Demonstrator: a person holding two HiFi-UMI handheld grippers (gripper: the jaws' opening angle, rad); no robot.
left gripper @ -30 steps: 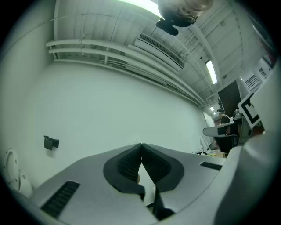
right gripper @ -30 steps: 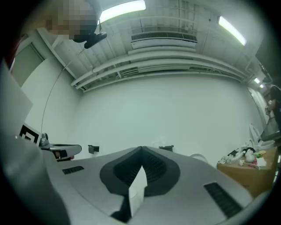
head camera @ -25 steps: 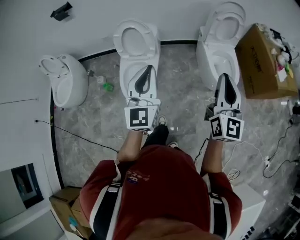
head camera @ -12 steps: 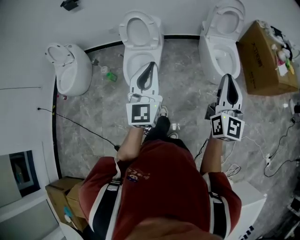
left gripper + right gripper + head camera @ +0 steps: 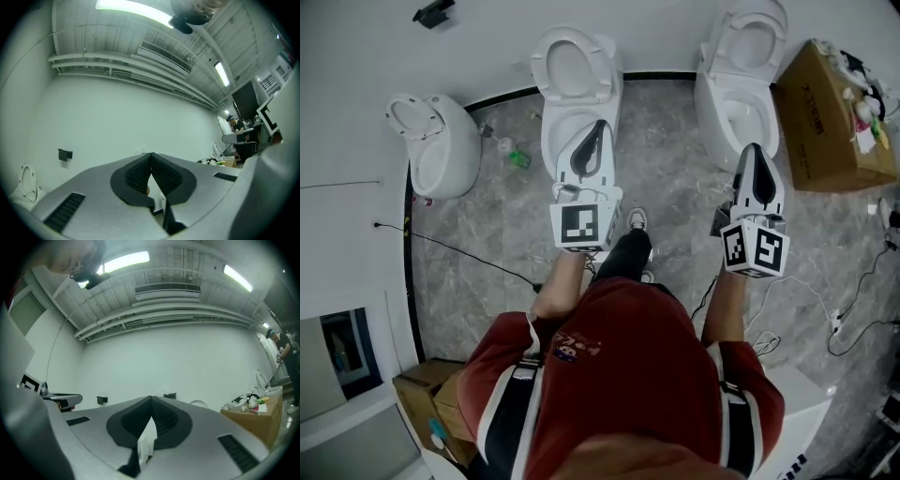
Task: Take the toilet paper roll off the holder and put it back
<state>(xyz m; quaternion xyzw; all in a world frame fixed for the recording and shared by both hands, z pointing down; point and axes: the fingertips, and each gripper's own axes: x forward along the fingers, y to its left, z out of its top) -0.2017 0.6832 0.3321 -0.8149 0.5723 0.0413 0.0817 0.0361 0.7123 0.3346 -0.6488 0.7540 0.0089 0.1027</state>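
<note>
Grey marble floor (image 5: 675,187), white wall (image 5: 487,37) along the top of the head view. Three white toilets stand against it: small toilet (image 5: 441,150) at left, middle toilet (image 5: 572,75), right toilet (image 5: 750,66). Cardboard box (image 5: 825,122) at far right. Person in a red jacket (image 5: 619,375) at lower centre, both arms out toward the wall.

Left gripper (image 5: 598,129) lies over the middle toilet in the frame. Its own view shows the tips meeting, nothing between the pads. Right gripper (image 5: 753,152) lies over the front of the right toilet, tips pressed together too. A white scrap (image 5: 147,441) shows in the slit behind them; could be tissue or background, can't tell.

Toilet paper roll is not clearly seen in any view. There are two candidates for the holder:
- A black bracket (image 5: 433,13) sits high on the wall at upper left of the head view. It is well apart from both grippers, left gripper nearer.
- A small dark fitting (image 5: 169,395) sits on the wall just above the tips in the right gripper view. It has a pale lump on top, too small to call.

Judgement: approach stage, roll not yet off. If the fitting straight ahead is the holder, the right gripper is already lined up on it. Its fingers would have to open before any grab. Roll's long axis can't be read.
</note>
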